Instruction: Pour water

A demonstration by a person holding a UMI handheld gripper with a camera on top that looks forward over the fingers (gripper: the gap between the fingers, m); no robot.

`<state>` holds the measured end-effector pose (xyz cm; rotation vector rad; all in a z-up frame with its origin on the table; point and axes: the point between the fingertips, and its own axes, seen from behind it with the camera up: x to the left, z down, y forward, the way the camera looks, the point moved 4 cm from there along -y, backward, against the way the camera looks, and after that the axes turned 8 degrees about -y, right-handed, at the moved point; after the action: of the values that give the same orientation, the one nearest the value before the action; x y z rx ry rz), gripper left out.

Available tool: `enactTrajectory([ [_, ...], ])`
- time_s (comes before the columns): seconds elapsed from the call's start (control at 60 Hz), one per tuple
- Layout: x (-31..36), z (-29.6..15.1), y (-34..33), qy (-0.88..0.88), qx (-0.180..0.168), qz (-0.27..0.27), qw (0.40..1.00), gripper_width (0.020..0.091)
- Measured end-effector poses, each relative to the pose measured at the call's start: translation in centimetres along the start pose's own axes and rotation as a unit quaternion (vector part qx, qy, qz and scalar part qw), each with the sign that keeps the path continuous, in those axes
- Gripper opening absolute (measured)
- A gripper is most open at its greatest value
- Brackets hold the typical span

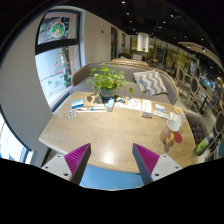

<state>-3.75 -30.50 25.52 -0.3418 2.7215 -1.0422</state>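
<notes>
Two magenta-padded fingers (76, 158) stood wide apart at the near edge of the worktop (105, 135), and the tool (111, 160) held nothing between them. Ahead of them the pale wooden worktop ran broad and bare through its middle, so there was plenty of open room there before anything stood in the way. The clutter kept to the far and right-hand edges. At the far edge a leafy potted plant (107, 80) stood upright, with flat books or papers (82, 104) lying just left of it and more papers (140, 107) spread to its right. Over at the right edge sat a small cluster: a pale, upright vessel (177, 122), likely the one for the water, with a small red item (174, 137) just in front of it. Its long axis ran vertical; which way any spout pointed could not be told. Something green (203, 146) showed past the worktop's right edge. Beyond the plant was a grey sofa (135, 80) with a striped cushion (150, 83). A dark poster (57, 28) hung on the wall at left, but its writing could not be read.
</notes>
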Motion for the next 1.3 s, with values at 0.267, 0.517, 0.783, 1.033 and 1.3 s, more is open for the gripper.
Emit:
enactTrajectory([
  [0.267,-10.5,4.4,-0.8,0.025,-0.001,0.040,0.999,0.0853],
  [0.517,-24.8,13.2,-1.4,0.047,0.011,0.085,0.995,0.0855],
  [0.783,-42.2,21.7,-1.1,0.088,0.002,0.138,0.987,0.0853],
  [1.033,-53.1,24.1,3.8,0.103,-0.027,0.146,0.984,0.0853],
  [1.3,-58.4,23.1,9.7,0.119,-0.064,0.142,0.981,0.0838],
])
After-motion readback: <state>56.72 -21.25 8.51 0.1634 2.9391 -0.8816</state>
